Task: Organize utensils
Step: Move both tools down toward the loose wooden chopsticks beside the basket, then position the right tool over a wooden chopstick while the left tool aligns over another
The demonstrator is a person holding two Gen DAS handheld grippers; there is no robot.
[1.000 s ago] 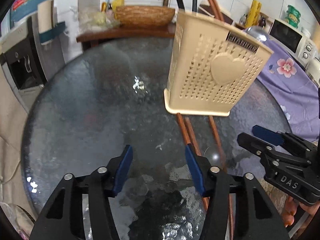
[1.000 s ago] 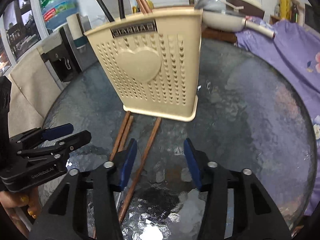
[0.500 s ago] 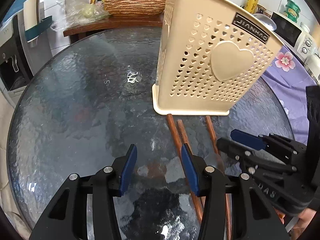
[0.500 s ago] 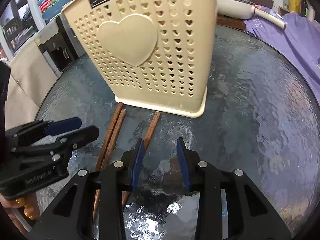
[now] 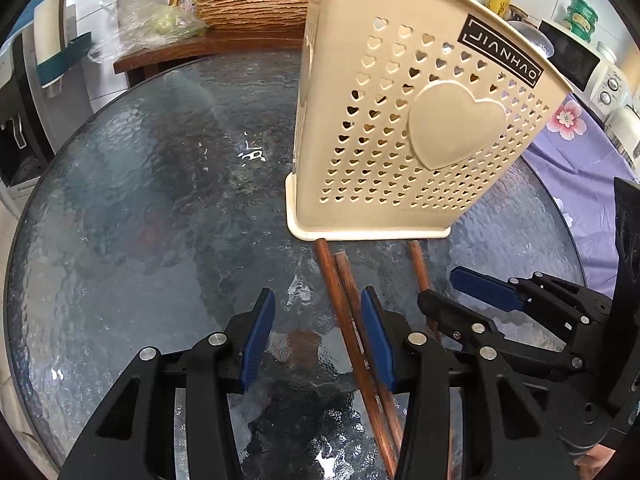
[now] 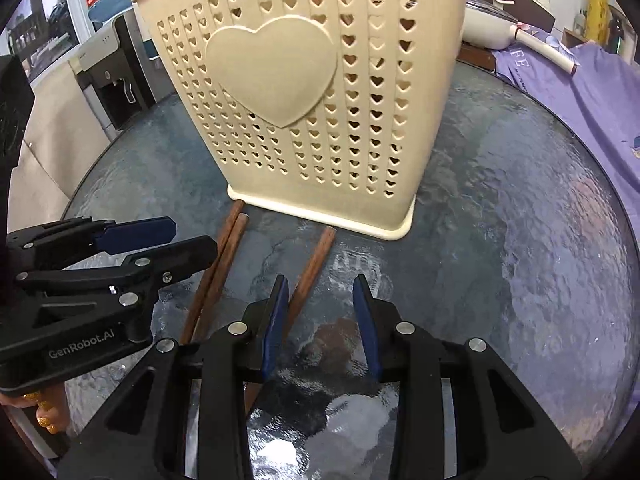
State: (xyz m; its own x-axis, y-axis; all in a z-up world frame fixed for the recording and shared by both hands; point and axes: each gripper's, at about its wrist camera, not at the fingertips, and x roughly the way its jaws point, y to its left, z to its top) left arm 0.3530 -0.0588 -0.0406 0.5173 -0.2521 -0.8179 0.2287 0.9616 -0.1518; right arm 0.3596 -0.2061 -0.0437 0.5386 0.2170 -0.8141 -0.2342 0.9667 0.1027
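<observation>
A beige perforated utensil holder [image 5: 404, 132] with a raised heart stands on the round glass table [image 5: 140, 200]; it also shows in the right wrist view [image 6: 312, 92]. Three brown chopsticks lie flat in front of it: a pair [image 5: 344, 300] side by side and a single one [image 6: 312, 272] apart. My left gripper [image 5: 318, 336] is open low over the table, the pair just inside its right finger. My right gripper [image 6: 322, 320] is open, the single chopstick by its left finger. More utensils stand in the holder, mostly cut off.
A wooden counter with a woven basket [image 5: 252, 8] and a plastic bag stands behind the table. A purple floral cloth [image 5: 580, 152] covers the right side, with a microwave [image 5: 580, 64] beyond. A water dispenser [image 6: 108, 76] stands at the left.
Both grippers have moved forward and down toward the holder and the chopsticks. Both jaws have narrowed from wider open, but stay open. The chopsticks and holder have not moved.
</observation>
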